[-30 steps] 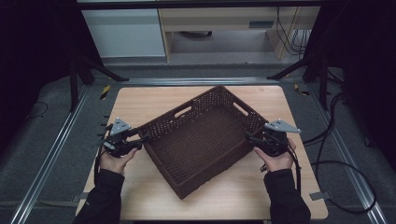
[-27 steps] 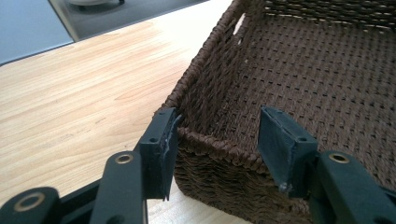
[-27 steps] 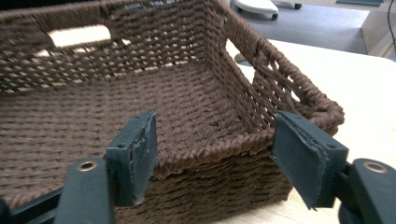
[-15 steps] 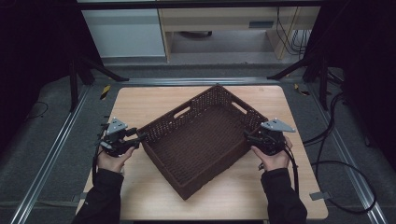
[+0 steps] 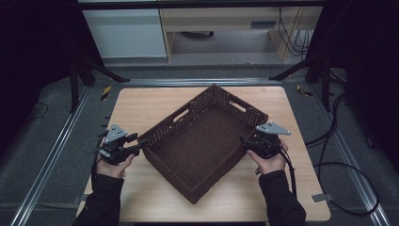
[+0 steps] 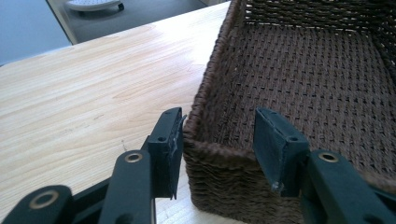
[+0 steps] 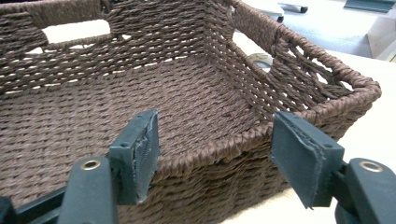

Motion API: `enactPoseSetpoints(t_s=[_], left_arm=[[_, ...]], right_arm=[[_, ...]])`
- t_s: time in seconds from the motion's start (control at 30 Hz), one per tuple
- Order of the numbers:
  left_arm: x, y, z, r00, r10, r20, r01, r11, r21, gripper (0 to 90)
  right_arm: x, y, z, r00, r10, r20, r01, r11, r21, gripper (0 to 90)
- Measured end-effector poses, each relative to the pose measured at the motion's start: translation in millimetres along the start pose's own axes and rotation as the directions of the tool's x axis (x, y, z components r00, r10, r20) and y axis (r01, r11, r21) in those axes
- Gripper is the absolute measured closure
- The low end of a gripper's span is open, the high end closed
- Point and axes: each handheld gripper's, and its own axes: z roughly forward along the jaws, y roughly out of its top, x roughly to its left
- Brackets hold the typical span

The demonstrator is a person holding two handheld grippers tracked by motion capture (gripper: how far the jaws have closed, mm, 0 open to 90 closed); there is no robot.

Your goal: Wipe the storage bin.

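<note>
A dark brown woven basket [image 5: 174, 120] lies empty and turned at an angle on the wooden table [image 5: 141, 103]. My left gripper [image 5: 137, 141] is at its left corner. In the left gripper view the jaws [image 6: 219, 140] straddle that corner [image 6: 205, 154]: one pad rests against the outside, the other hangs inside clear of the wall. These jaws have just been closing. My right gripper [image 5: 244, 141] is at the basket's right side. Its jaws [image 7: 215, 149] stand wide over the rim [image 7: 243, 140], and neither pad touches it.
Metal rails [image 5: 56, 155] frame the table on both sides. Black stand legs [image 5: 94, 66] rise at the far corners. Cables [image 5: 339, 165] lie on the floor to the right. A pale cabinet [image 5: 127, 37] stands beyond the far edge.
The left jaws have narrowed around the basket's corner. The basket has turned slightly on the table. Both hands stay almost where they were.
</note>
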Motion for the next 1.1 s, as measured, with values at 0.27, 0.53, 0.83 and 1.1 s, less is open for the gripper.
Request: enactPoseSetpoints(t_s=[0.27,0.53,0.83,1.1], left_arm=[[1.2,-1.5,4.8,0.9998,-0.012,0.012,0.012,0.9999,0.011,54.5],[-12.9,-10.5,-7.8,0.9989,-0.024,0.041,0.024,0.9997,0.002,53.6],[-7.5,-11.5,-7.5,0.9974,-0.04,0.06,0.04,0.9992,0.004,55.1],[-13.1,-13.6,-7.8,0.9959,-0.036,0.083,0.035,0.9993,0.013,66.3]], right_arm=[[1.7,2.2,2.0,0.9997,-0.016,0.019,0.016,1.0,-0.002,32.0],[11.2,2.0,-3.0,0.9997,-0.019,-0.017,0.019,1.0,0.007,33.9],[10.2,1.0,1.8,0.999,-0.038,-0.023,0.038,0.999,0.002,43.6],[9.7,1.5,1.6,0.9996,-0.023,-0.018,0.023,1.0,-0.009,37.3]])
